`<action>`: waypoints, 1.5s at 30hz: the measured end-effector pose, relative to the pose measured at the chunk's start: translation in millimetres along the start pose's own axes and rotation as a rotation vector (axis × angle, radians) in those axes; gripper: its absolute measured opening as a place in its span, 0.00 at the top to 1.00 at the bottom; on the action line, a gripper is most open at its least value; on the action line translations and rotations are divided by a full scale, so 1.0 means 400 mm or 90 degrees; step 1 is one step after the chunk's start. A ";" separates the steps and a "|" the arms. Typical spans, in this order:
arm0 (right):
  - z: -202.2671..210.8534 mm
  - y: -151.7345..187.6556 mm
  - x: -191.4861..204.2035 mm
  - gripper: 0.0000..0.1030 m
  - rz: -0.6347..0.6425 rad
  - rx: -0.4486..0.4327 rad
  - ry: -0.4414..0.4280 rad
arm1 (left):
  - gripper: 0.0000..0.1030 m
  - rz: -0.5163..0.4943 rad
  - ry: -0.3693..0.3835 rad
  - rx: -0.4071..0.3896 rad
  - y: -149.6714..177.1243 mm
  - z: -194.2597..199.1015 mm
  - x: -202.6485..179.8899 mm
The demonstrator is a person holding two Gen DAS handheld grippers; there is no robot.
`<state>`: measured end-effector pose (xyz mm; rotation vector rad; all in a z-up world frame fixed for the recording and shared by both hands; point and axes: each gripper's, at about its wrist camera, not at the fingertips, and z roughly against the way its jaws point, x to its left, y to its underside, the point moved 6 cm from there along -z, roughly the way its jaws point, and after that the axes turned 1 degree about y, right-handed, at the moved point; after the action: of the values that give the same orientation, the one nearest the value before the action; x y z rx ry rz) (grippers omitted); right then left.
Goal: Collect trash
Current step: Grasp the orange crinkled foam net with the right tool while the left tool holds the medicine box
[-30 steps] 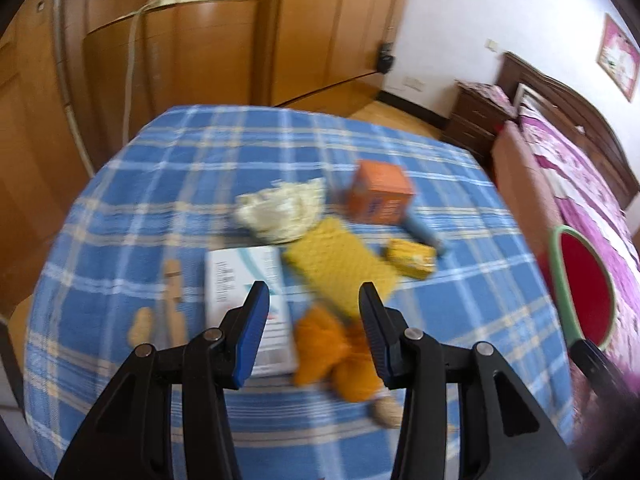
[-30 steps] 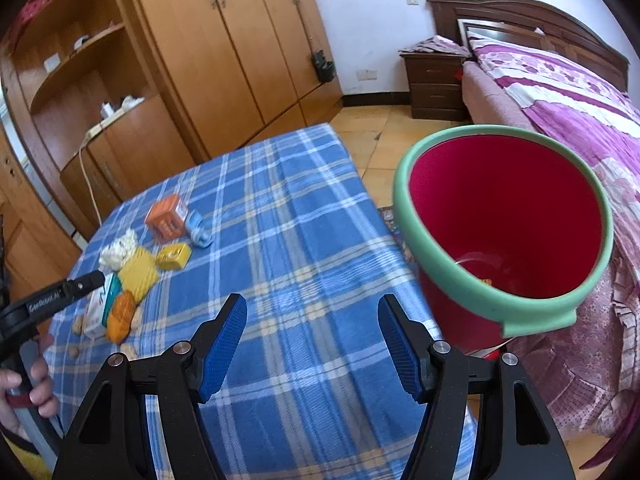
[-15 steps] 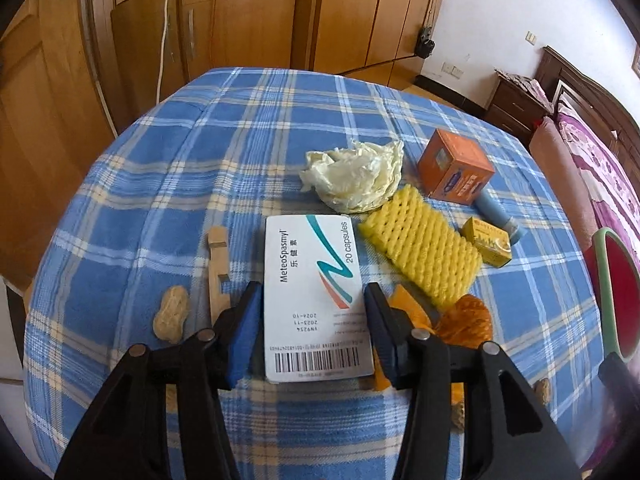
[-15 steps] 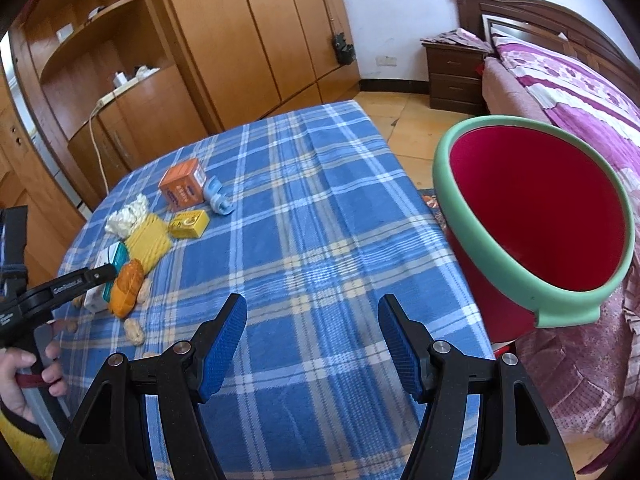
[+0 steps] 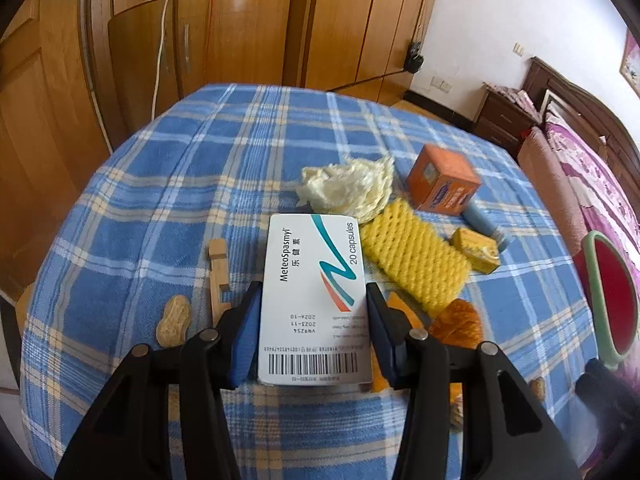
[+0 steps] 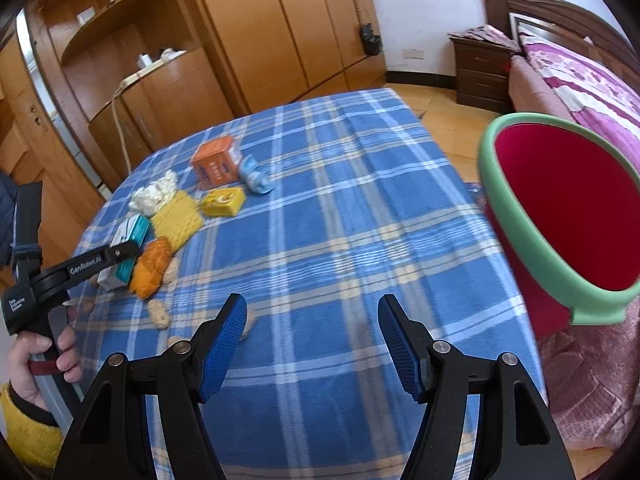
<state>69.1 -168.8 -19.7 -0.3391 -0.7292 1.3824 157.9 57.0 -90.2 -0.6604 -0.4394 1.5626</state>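
Note:
A white medicine box lies on the blue plaid table, and my left gripper has its blue pads against both long sides of it. In the right wrist view the same box sits in the left gripper. Around it lie a crumpled tissue, a yellow foam net, an orange box, a small yellow box, an orange wrapper and peanuts. My right gripper is open and empty above the table's near part.
A red bin with a green rim stands off the table's right edge, in front of a bed. A wooden clip lies left of the medicine box. Wooden wardrobes stand behind the table.
My left gripper moved forward and down over the medicine box and its pads closed in on the box's sides. The right gripper swung left toward the table, still open.

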 end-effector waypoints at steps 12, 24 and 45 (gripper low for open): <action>-0.039 0.029 0.103 0.53 0.067 0.035 -0.051 | 0.51 0.006 0.025 -0.026 -0.001 0.043 0.009; -0.067 -0.012 0.230 0.53 0.121 0.028 -0.100 | 0.51 0.034 0.009 -0.035 0.012 0.067 0.085; -0.175 -0.016 0.335 0.85 0.087 0.084 -0.160 | 0.51 0.056 0.019 -0.034 0.037 0.074 0.131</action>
<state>121.3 -27.6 -31.7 -0.1120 -0.8276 1.6129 126.8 110.4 -84.9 -0.7523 -0.4356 1.6270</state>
